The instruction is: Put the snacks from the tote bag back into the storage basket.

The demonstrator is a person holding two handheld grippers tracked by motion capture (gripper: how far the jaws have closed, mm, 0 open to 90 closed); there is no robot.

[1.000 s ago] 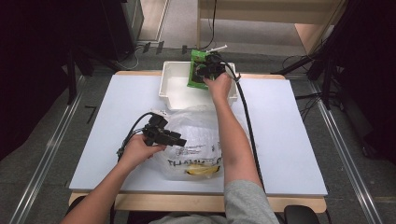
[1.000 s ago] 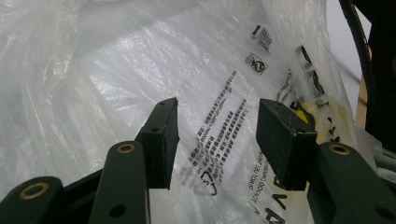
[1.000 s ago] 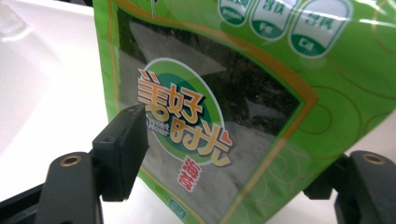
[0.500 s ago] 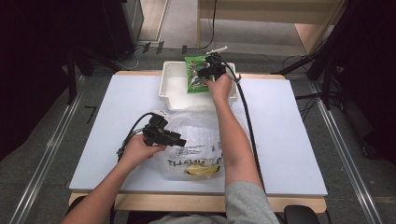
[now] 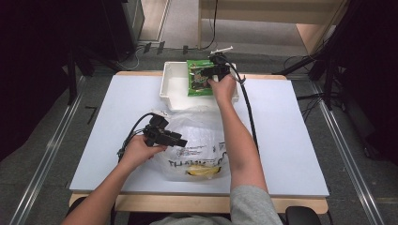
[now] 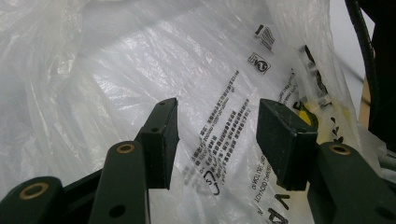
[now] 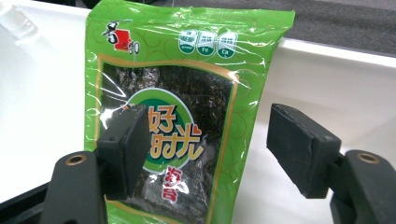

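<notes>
A green seaweed packet (image 5: 198, 78) (image 7: 177, 93) lies in the white tray (image 5: 172, 89) (image 7: 355, 84) at the table's far edge, its top leaning on the far wall. My right gripper (image 5: 212, 75) (image 7: 210, 144) hovers just over it, open: the left pad overlaps the packet's front and the right pad stands off to its side. Nearer the person, a clear printed plastic bag (image 5: 199, 136) (image 6: 140, 70) lies on the white table (image 5: 291, 140). A banana (image 5: 202, 171) shows through it. My left gripper (image 5: 177, 139) (image 6: 217, 140) rests over the bag's left part, open, with nothing pinched.
The right gripper's black cable (image 5: 248, 112) runs down the table beside the right forearm. Dark stands and cables lie on the floor around the table. Bare white tabletop stretches left and right of the bag.
The green packet, earlier held up narrow at the tray's right end, now lies broad and flat in the tray. The right gripper has shifted only slightly. The left gripper has stayed put.
</notes>
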